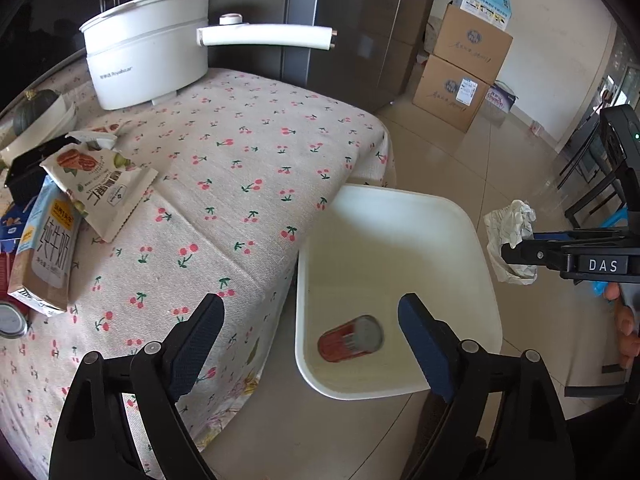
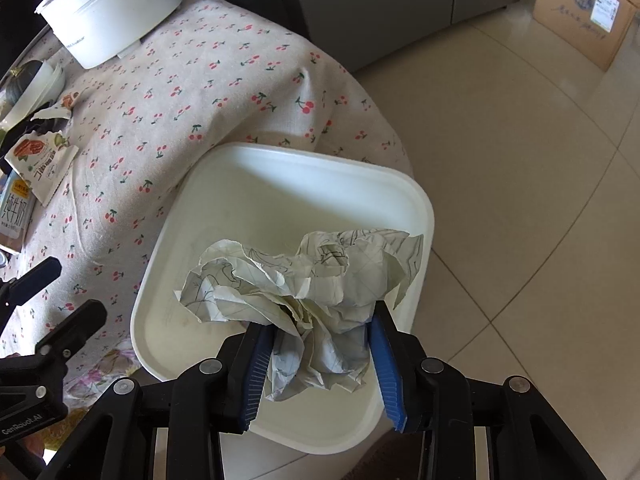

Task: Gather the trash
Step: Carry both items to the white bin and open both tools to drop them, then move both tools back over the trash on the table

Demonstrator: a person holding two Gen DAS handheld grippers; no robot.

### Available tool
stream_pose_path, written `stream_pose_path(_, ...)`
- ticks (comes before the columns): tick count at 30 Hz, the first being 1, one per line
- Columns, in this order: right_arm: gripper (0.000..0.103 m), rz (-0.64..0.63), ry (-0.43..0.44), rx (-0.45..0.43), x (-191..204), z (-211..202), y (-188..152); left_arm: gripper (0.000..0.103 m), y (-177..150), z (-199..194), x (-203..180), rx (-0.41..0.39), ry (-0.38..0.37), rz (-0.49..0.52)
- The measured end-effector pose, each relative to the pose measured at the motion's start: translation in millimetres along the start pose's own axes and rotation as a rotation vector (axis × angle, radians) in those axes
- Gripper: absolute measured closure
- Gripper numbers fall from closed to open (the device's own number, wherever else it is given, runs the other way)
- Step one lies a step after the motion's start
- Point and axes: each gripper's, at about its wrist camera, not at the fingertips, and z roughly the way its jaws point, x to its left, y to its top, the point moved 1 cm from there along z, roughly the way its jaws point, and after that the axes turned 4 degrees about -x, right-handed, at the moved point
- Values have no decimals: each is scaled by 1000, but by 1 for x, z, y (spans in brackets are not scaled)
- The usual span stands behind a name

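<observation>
A white trash bin (image 1: 484, 276) stands on the floor beside the table; a red can (image 1: 350, 339) lies at its bottom. My left gripper (image 1: 310, 344) is open and empty above the bin's near edge. My right gripper (image 2: 320, 356) is shut on a crumpled paper ball (image 2: 308, 276) and holds it over the bin (image 2: 424, 216); it also shows in the left wrist view (image 1: 516, 254) with the paper (image 1: 508, 228). On the table's left lie a snack wrapper (image 1: 100, 188), a milk carton (image 1: 48, 248) and a can (image 1: 12, 320).
A cherry-print cloth covers the table (image 1: 248, 168). A white electric pot (image 1: 148, 44) stands at its far end, a squash in a bowl (image 1: 36, 112) to the left. Cardboard boxes (image 1: 464, 68) are stacked by the far wall. Tiled floor (image 2: 520, 160) lies to the right.
</observation>
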Motion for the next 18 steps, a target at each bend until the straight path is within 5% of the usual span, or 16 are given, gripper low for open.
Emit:
stream_pose_path(9,57,-13,-10,34,9,12,-1,0,-5,-31,38,-17,95,-29)
stream_pose_path(11,48,-5,0,40,10,13,0,0,-6,-36,47,-18,115,-43)
stream_pose_path(13,25,3,-9,46,11,14,0,0,-7,-42,57,-16,128,-62)
stream_pose_path(18,22,14,-7,40,16,12,3,0,-10,-54,77,-13,155,-93)
